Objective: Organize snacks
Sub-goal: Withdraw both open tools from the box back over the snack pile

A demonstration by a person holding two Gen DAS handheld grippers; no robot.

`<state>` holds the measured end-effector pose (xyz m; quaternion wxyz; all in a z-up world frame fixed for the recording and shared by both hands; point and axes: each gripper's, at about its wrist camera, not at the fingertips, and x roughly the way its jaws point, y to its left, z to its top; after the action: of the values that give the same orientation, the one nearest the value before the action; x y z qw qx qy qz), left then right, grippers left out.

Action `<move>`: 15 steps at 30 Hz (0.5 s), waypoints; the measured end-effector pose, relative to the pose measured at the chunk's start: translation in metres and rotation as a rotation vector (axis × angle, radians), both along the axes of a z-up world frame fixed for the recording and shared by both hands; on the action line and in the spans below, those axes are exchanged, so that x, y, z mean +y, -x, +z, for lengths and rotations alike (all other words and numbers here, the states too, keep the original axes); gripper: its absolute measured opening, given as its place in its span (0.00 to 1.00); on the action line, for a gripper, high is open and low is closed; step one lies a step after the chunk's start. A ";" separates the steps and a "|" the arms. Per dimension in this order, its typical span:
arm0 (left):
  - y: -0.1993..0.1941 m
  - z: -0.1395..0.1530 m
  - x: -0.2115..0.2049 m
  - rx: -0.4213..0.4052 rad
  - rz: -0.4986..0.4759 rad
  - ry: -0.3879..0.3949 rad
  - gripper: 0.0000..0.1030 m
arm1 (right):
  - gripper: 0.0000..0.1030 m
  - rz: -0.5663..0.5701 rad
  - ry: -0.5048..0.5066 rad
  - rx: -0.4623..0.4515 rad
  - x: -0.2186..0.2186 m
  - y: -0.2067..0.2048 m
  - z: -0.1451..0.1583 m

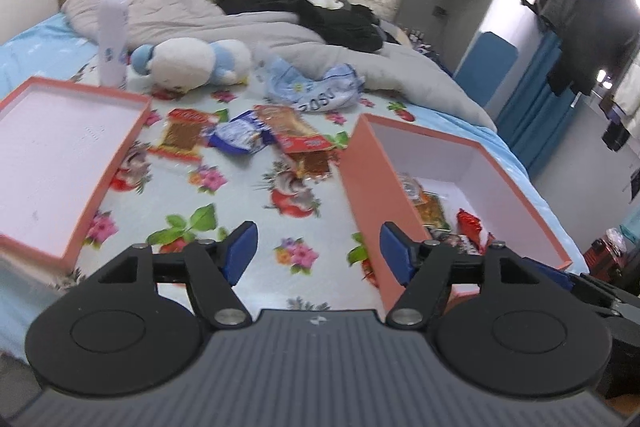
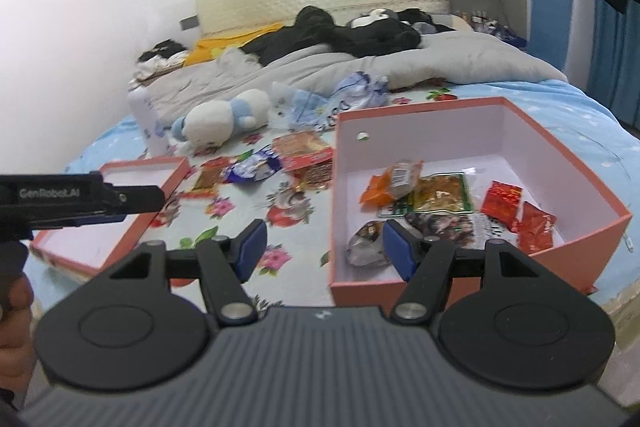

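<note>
An orange box (image 2: 592,183) with a white inside sits on the bed at the right and holds several snack packets (image 2: 436,199); it also shows in the left wrist view (image 1: 364,187). Its lid (image 1: 60,155) lies open side up at the left, also in the right wrist view (image 2: 120,219). Loose snacks lie between them: a red-brown packet (image 1: 180,139), a blue packet (image 1: 240,135) and a red packet (image 1: 296,135). My left gripper (image 1: 318,251) is open and empty above the floral sheet. My right gripper (image 2: 322,247) is open and empty over the box's near left wall.
A white and blue plush toy (image 1: 192,61), a white bottle (image 1: 113,35) and a crumpled blue-white bag (image 1: 316,87) lie behind the snacks. A grey duvet (image 1: 280,35) and black clothes (image 1: 304,3) cover the far bed. The left gripper's body (image 2: 80,199) shows at the left.
</note>
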<state>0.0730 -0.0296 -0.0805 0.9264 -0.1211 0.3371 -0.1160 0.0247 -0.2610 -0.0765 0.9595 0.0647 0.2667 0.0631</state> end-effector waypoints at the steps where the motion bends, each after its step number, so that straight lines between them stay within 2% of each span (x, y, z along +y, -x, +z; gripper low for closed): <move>1: 0.001 -0.003 0.003 0.007 0.012 0.001 0.72 | 0.64 0.012 0.007 0.002 0.004 0.001 -0.001; 8: -0.005 -0.026 0.023 0.044 0.067 0.027 0.78 | 0.63 0.078 0.070 0.030 0.026 -0.007 -0.013; 15: -0.042 -0.047 0.041 0.069 0.101 -0.012 0.80 | 0.62 0.129 0.113 0.043 0.049 -0.036 -0.023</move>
<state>0.1147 0.0112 -0.1275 0.9196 -0.1363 0.3630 -0.0626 0.0603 -0.2123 -0.0995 0.9496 -0.0057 0.2940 0.1083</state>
